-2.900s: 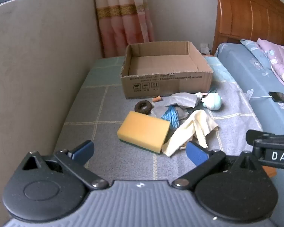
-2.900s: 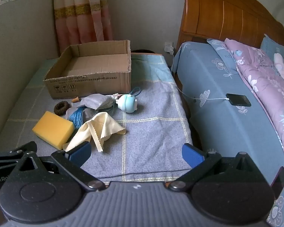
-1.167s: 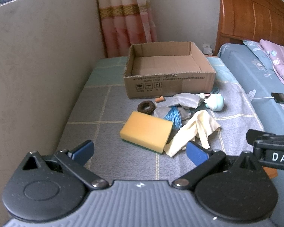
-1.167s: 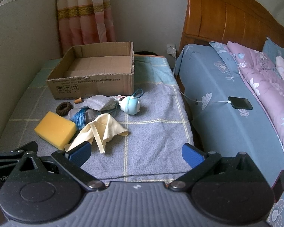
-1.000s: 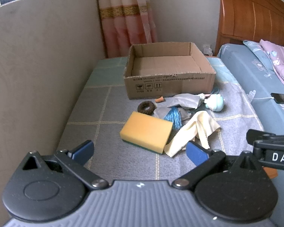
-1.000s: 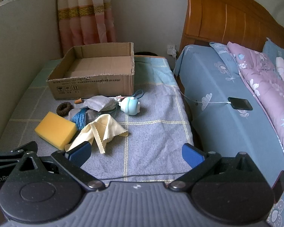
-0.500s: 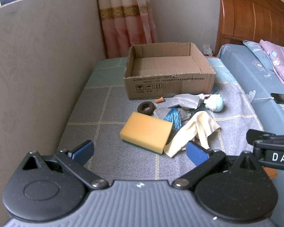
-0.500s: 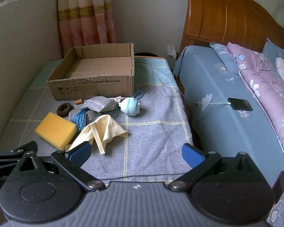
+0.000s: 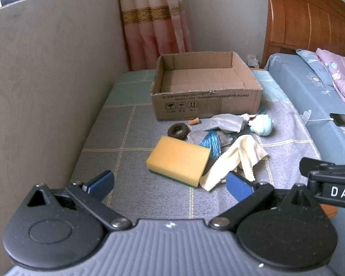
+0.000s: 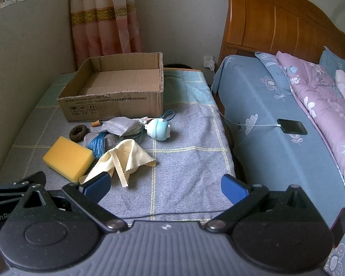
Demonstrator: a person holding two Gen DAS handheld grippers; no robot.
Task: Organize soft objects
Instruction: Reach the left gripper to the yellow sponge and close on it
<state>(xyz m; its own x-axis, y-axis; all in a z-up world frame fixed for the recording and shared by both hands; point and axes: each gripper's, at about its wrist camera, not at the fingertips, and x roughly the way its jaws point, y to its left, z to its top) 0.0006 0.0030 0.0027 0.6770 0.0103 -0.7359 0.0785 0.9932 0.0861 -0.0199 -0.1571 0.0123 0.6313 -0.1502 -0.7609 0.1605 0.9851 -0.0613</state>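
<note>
So right now both of your grippers are hanging back with nothing in them: the left gripper (image 9: pixel 170 182) has its jaws spread wide, and the right gripper (image 10: pixel 164 187) is spread just as wide. The pile you're sorting sits ahead of both on the checked cloth surface (image 9: pixel 126 193), with the open cardboard box (image 9: pixel 206 85) further out past it, looking bare inside. Nearest to your left jaws, almost dead centre between them, is the yellow sponge (image 9: pixel 178 158), a chunky block with a thin green layer underneath. My guess is it's super light and squishy, so take it across the short sides and don't crush it flat. Just off your right-hand jaw in that view, and right in front of the left-hand jaw of your right gripper, is the cream cloth (image 10: pixel 124 158) with zigzag edges, crumpled and touching the sponge. It'll be floppy, so pinch a bunched fold near the middle or the ends will drag. Further out are a blue tassel (image 9: pixel 210 142), a grey pouch (image 10: pixel 123 126) and a dark hair scrunchie (image 9: pixel 178 131); all look limp and light. The pale blue round toy (image 10: pixel 158 128) sits to the right of the pile with a cord loop. Can't tell how soft it is, and it may roll, so grip the body.
</note>
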